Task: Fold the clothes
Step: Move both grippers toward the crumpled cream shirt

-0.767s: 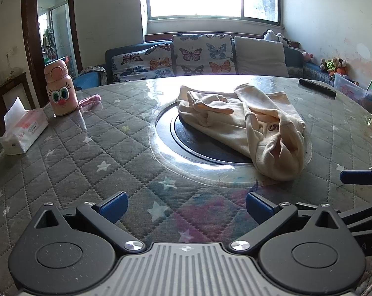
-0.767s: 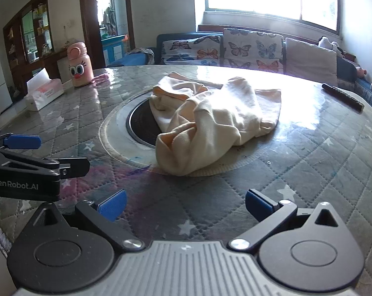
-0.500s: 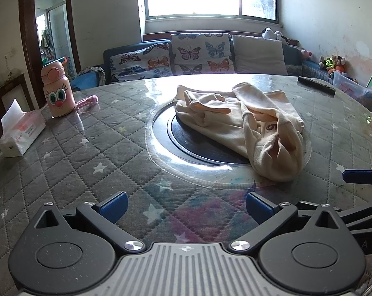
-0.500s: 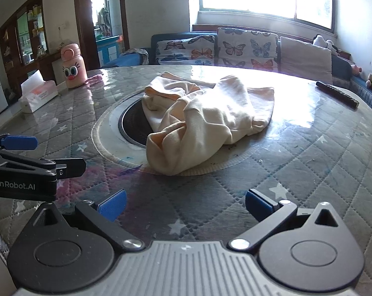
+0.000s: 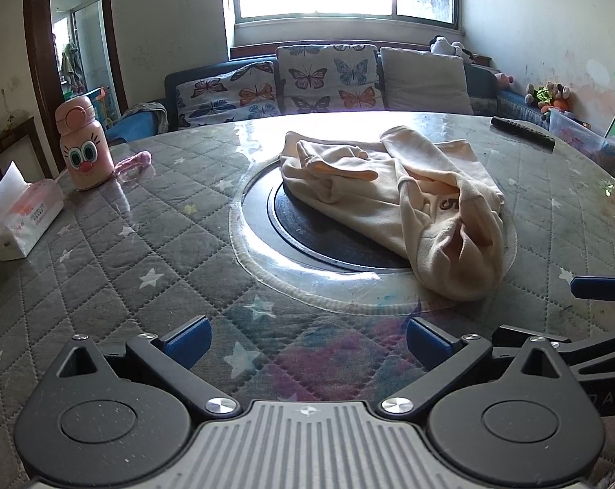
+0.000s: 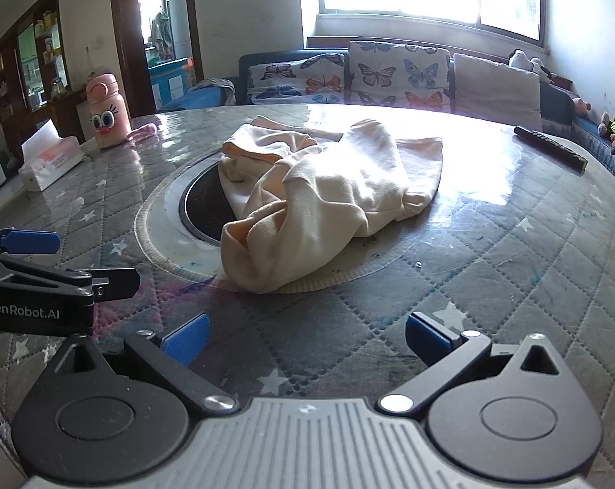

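Note:
A crumpled cream garment lies in a heap over the dark round inset at the middle of the table; it also shows in the right wrist view. My left gripper is open and empty, above the table's near side, short of the garment. My right gripper is open and empty, also short of the garment and to its right. Each gripper shows at the edge of the other's view.
A round table with a grey quilted star cover under glass. A pink bottle and a tissue box stand at the left. A black remote lies at the far right. A butterfly-print sofa stands behind.
Both grippers have risen slightly and pulled back a little from the garment. The garment has not moved. Both stay open.

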Available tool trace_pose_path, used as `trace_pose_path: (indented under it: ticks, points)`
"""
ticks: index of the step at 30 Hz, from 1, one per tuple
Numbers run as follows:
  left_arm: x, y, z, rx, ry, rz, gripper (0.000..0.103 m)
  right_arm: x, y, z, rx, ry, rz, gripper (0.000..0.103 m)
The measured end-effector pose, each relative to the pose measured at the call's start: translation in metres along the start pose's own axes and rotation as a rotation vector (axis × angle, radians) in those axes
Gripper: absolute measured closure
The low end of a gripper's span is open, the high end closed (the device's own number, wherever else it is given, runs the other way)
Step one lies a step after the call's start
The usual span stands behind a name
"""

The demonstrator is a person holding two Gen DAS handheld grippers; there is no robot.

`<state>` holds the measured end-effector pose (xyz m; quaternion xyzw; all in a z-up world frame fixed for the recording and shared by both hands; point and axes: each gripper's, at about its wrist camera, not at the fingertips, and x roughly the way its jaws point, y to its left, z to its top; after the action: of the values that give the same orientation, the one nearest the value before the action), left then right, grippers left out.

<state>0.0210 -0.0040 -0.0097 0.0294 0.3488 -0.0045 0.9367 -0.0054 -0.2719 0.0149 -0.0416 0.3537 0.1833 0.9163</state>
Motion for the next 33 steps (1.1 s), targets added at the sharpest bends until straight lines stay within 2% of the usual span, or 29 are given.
trace_pose_path:
  ticks: [33]
  points:
    - [0.027, 0.003, 0.014, 0.007, 0.025, -0.016, 0.000, 0.021, 0.000, 0.013, 0.034, 0.031, -0.049, 0.000]
